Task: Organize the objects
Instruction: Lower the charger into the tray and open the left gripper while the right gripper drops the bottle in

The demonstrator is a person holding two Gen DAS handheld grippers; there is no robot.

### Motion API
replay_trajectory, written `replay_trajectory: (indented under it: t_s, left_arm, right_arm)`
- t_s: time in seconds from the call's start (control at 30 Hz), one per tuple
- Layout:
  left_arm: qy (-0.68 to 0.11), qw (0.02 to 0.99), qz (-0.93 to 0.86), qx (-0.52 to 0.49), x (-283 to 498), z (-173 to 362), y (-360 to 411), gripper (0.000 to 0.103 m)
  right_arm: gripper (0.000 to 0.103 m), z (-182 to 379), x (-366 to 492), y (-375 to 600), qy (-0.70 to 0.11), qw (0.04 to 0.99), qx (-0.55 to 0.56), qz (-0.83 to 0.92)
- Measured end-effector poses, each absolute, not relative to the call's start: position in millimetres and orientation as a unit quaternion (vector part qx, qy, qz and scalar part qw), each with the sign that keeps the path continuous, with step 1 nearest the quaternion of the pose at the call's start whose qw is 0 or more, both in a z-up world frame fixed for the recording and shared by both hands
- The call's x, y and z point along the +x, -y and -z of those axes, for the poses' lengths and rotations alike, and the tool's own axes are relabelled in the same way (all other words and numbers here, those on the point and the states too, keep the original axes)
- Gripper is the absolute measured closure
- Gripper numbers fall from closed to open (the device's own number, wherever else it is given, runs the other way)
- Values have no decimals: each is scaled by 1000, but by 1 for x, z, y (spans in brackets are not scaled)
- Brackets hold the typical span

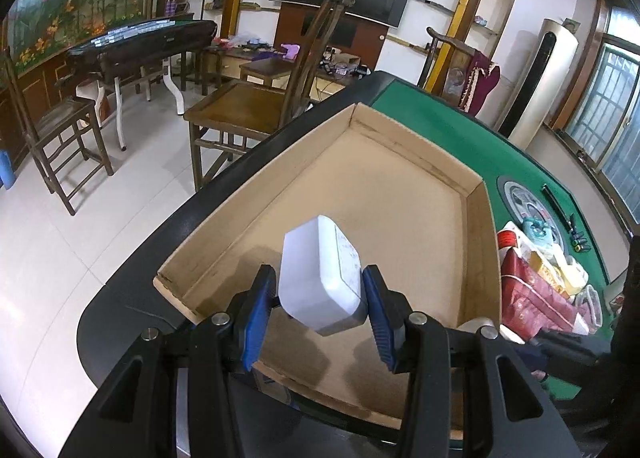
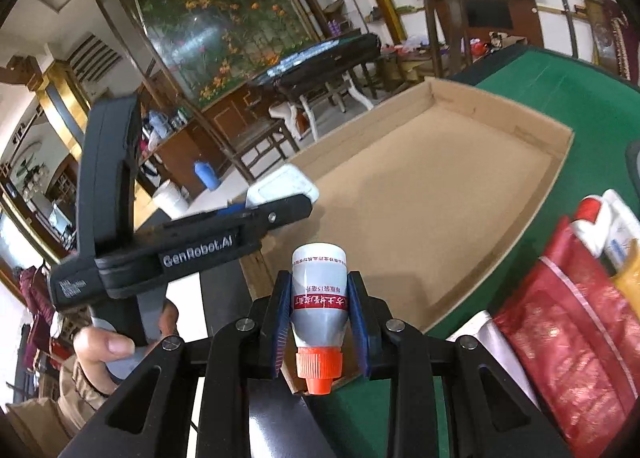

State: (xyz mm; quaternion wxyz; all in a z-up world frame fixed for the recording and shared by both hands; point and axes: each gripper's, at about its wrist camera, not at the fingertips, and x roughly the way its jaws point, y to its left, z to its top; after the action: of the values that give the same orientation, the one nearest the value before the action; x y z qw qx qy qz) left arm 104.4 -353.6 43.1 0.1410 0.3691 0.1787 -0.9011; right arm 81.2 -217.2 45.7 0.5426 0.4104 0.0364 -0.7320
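Note:
My left gripper (image 1: 320,298) is shut on a white rectangular box (image 1: 322,278), held over the near part of a shallow, empty cardboard tray (image 1: 400,193) on the green table. In the right wrist view my right gripper (image 2: 320,308) is shut on a small grey bottle (image 2: 319,290) with a red label band and an orange cap pointing back toward the camera. It hangs at the tray (image 2: 420,193) near edge. The left gripper (image 2: 276,213) with the white box (image 2: 284,185) shows there at left, a hand (image 2: 108,346) on its handle.
A pile of items lies right of the tray: red patterned packets (image 1: 532,298) (image 2: 568,334), white packages and a round dial (image 1: 528,209) set in the green felt. Wooden chairs (image 1: 248,109) and a dark folding table (image 1: 140,45) stand on the tiled floor beyond the table edge.

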Motion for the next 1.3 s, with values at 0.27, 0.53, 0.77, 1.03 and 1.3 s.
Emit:
replay_trajectory:
  t_s: [0.27,0.53,0.77,1.03,1.3]
  left_arm:
    - [-163,130,902,378,102,-40,342,59]
    - [-156,132,895,396,98,-28,338,59]
    - [-148,150,886,413,91,-24,352,59]
    - [-145,168,873,433,83,-23,355,59]
    - [-126,210,846,475,77,-25,352,58]
  right_arm:
    - [73,-38,85,216,-89,540,425,721]
    - [73,-42,82,202,-119,531,449,709]
    - [73,-36,84,219,-127,536,455,700]
    - [73,-36,86,224,-129,536,455,699]
    - [71,-39,88,226,-140,539,456,694]
